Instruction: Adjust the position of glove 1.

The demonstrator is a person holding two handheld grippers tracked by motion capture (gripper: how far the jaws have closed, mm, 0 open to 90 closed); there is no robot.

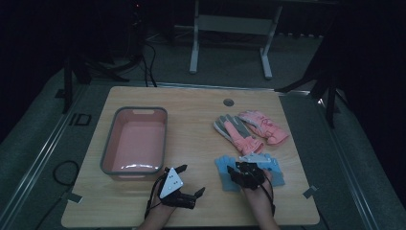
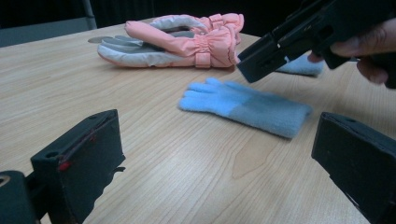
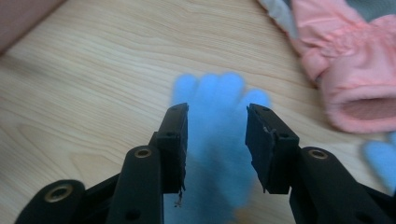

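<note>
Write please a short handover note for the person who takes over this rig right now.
Right gripper: open, jaws poised over the near blue glove, nothing gripped yet.
Left gripper: open, empty, over bare table beside the pink bin.
Second blue glove and two pink gloves lie beyond on the right.
Done: no glove in the bin.
Left: probably grip this glove, then deal with the others.

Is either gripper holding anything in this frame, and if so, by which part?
Nothing is held. The right gripper is open above the blue glove; the left gripper is open over the bare table.
</note>
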